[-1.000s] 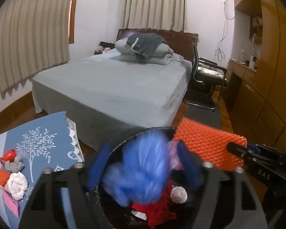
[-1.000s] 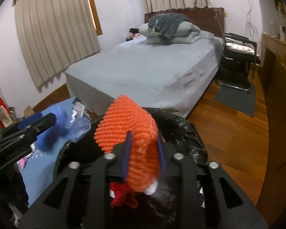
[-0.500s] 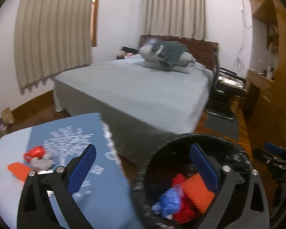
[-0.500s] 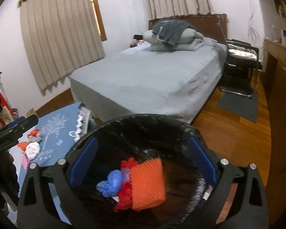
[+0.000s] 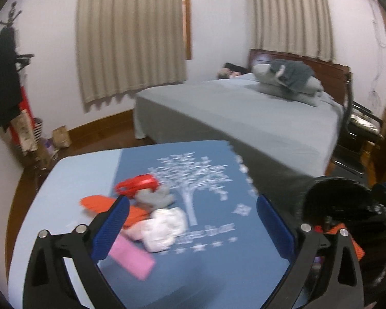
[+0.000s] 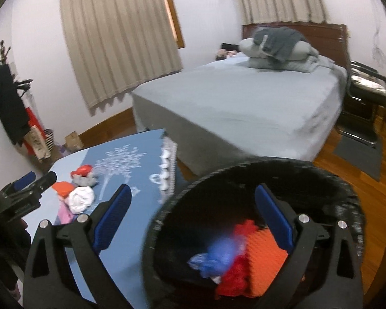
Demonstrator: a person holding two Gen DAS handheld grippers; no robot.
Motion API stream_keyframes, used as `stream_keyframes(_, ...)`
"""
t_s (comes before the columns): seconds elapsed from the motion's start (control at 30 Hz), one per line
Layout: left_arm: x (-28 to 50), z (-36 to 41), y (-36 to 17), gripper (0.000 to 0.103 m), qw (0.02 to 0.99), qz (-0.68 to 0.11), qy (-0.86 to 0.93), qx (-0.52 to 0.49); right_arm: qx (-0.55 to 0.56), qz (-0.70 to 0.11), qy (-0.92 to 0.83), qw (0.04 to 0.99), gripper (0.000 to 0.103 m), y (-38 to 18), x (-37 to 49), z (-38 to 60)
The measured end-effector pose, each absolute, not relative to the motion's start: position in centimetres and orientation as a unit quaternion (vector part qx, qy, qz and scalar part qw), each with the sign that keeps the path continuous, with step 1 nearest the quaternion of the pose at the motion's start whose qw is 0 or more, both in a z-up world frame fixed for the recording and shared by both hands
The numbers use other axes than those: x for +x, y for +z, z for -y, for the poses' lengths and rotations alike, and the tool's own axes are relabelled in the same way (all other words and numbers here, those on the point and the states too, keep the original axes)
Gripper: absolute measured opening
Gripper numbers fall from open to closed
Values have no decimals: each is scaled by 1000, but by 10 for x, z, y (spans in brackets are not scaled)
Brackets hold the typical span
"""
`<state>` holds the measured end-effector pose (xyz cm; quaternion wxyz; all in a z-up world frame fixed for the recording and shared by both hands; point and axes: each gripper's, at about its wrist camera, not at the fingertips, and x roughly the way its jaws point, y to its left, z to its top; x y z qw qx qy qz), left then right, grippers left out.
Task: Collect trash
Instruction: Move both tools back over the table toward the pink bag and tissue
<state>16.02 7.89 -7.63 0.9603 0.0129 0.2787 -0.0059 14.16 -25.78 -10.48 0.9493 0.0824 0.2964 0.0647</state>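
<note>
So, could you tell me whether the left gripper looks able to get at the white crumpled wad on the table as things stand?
Probably yes: the left gripper is open and empty, and the white wad lies just ahead between its fingers, uncovered on top, though pink and orange scraps crowd its left side.

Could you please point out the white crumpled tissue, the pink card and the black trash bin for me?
white crumpled tissue [image 5: 164, 228], left wrist view, middle of the wad.
pink card [image 5: 132, 258], left wrist view, flat face.
black trash bin [image 6: 257, 164], right wrist view, far rim.
</note>
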Motion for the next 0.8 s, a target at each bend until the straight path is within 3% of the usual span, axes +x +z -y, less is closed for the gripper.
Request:
stream_keyframes(0.4, 156, -161, -108, 97, 951, -302, 71, -2, 53, -305, 133, 941, 94, -111, 176, 164)
stream_keyframes(0.8, 165, -175, -159, 97, 931, -356, 82, -17, 31, -320, 159, 934, 94, -141, 188, 121)
